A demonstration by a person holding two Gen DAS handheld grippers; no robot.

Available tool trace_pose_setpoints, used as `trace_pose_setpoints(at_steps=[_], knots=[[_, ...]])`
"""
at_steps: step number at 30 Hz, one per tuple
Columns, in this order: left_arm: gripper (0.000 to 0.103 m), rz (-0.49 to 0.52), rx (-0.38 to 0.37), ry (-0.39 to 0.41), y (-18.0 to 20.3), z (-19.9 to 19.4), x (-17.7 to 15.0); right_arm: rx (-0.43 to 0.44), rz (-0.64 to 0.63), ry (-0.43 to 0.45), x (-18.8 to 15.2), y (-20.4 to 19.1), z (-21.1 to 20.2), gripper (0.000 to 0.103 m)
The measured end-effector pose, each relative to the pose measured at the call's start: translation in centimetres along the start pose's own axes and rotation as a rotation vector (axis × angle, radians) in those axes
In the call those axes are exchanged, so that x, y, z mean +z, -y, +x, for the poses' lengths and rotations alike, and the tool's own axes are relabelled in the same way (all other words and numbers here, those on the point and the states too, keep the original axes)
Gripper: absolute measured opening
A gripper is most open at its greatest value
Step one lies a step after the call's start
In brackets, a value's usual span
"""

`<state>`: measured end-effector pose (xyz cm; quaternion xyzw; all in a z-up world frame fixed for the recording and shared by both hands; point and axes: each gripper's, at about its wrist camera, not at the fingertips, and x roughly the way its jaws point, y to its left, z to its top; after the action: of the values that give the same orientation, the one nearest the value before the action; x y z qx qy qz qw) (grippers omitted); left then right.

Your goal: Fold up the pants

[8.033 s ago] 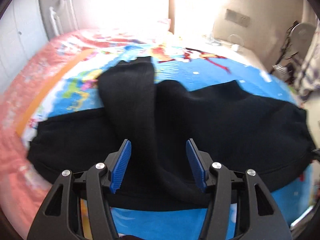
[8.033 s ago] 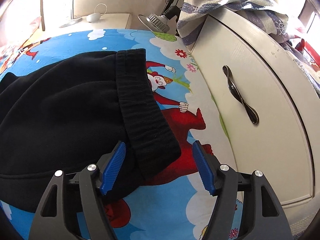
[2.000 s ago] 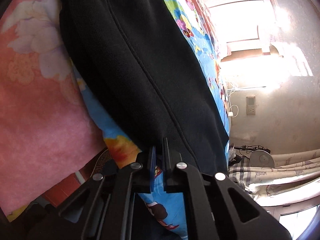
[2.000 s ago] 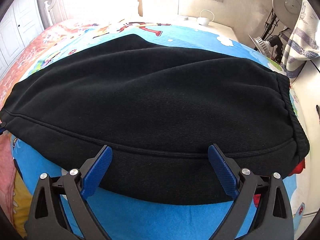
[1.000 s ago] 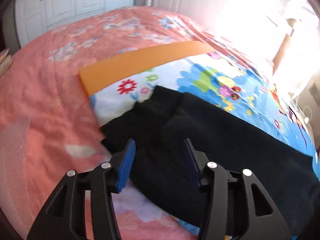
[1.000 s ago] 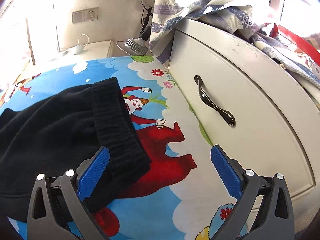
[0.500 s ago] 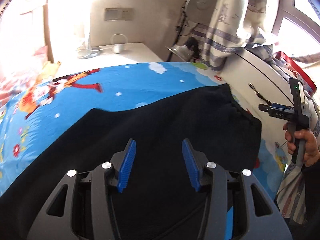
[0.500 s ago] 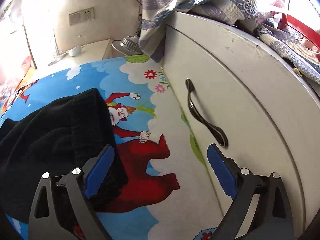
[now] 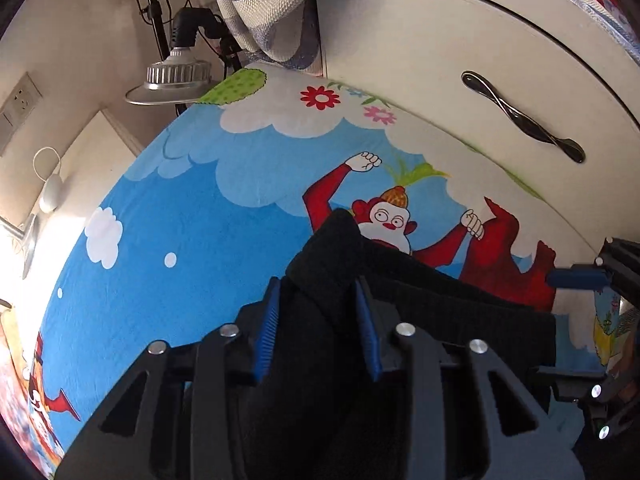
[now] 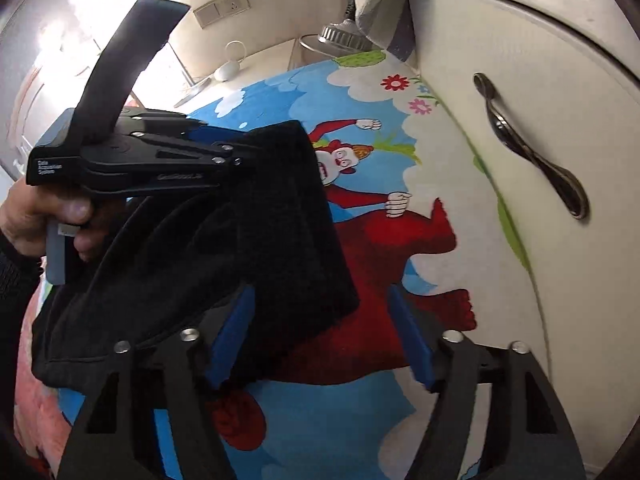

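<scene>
Left gripper [image 9: 320, 320]: jaws have just been closing, now narrow, with a bunched fold of the pants [image 9: 360, 292] between the blue pads [image 9: 266, 332]. Pants: black knit, ribbed waistband [image 10: 296, 220] rumpled, heaped at the near left of the cartoon bedsheet [image 9: 192, 216]. Right gripper [image 10: 320, 336]: jaws have just been closing; waistband corner lies by the left pad, right pad clear of cloth. White cabinet [image 10: 540, 92] far right.
</scene>
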<state>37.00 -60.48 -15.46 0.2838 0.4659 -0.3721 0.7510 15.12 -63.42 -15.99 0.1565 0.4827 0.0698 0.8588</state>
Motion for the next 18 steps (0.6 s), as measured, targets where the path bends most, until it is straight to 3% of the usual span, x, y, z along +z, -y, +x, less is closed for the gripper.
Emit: trace_pose_setpoints(at_steps=[1,2,4,6,7,10,12,13,16,18], knots=[[0.024,-0.011,-0.010,0.006,-0.5,-0.4,0.2,-0.035,-0.028,0.022,0.4,-0.7,-0.4,0.031],[0.021,-0.031,-0.017,0.031,-1.2,-1.1,0.3,-0.049,-0.063,0.041,0.8,-1.4,-0.8,0.022],[0.020,-0.090,-0.035,0.069,-2.8,-1.9,0.4,-0.054,-0.075,0.046,1.2,-1.8,-0.8,0.021],[0.021,-0.125,-0.044,0.064,-3.5,-1.1,0.0,-0.112,-0.093,0.019,0.8,-1.6,0.5,0.020],[0.023,-0.130,-0.039,0.059,-3.1,-0.6,-0.2,-0.142,-0.101,0.010,0.3,-1.4,1.2,0.019],[0.051,-0.159,0.002,0.090,-2.4,-0.5,-0.7,-0.243,-0.133,0.050,-0.7,-1.4,0.7,0.016],[0.053,-0.251,-0.047,0.196,-2.9,-3.5,-2.1,-0.446,-0.135,0.040,-1.0,-0.9,0.4,0.017],[0.054,-0.312,-0.080,0.267,-3.2,-5.6,-3.3,-0.505,-0.123,0.028,-1.3,-0.3,0.3,0.018],[0.067,-0.457,-0.022,0.421,-2.9,-10.3,-8.8,-0.415,-0.033,0.055,-1.9,1.0,-1.8,0.027],[0.070,-0.495,-0.005,0.435,-1.4,-11.4,-12.8,-0.375,-0.087,0.134,-1.7,-1.1,-3.5,0.056]])
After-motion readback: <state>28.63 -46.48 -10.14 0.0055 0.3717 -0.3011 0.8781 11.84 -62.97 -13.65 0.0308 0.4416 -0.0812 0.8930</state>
